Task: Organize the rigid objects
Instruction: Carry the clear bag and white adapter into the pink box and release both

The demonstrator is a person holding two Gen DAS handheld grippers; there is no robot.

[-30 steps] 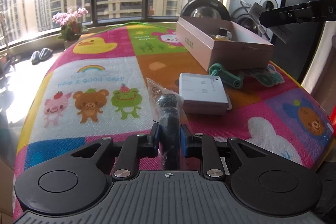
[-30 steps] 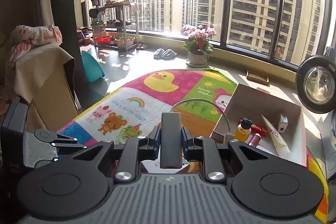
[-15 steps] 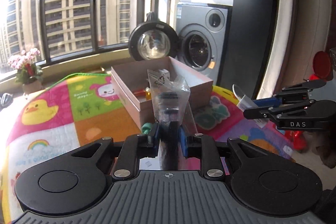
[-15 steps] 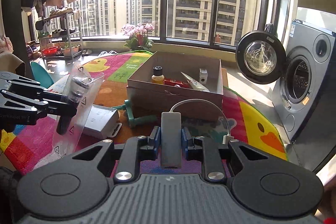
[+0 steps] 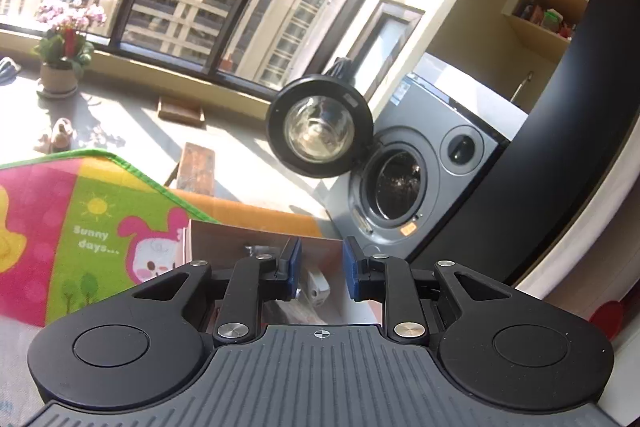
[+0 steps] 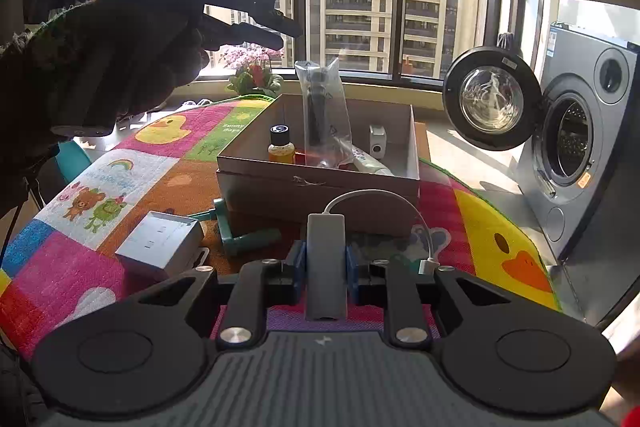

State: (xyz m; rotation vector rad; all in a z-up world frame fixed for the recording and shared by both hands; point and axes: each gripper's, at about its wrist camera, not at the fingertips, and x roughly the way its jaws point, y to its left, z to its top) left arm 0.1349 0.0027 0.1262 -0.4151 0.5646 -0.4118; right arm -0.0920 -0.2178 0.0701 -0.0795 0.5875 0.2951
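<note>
— Left tool [image 5: 319,273]?
— Jaws apart, empty, above the box [image 6: 320,175]. Bagged item [image 6: 322,115] stands inside, frame centre.
— Right tool [image 6: 325,271]?
— Clamped on a grey adapter [image 6: 325,259], bottom centre.

Right tongs [image 6: 326,273] clamping grey adapter [image 6: 325,259], bagged item [image 6: 323,115] upright in box [image 6: 320,179]

Left wrist view hovers close above the box [image 5: 208,239]; right wrist view sits farther back at its six o'clock; both share the washing machine [image 5: 420,179].

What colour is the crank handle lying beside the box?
Teal green, clearest in the right wrist view.
</note>
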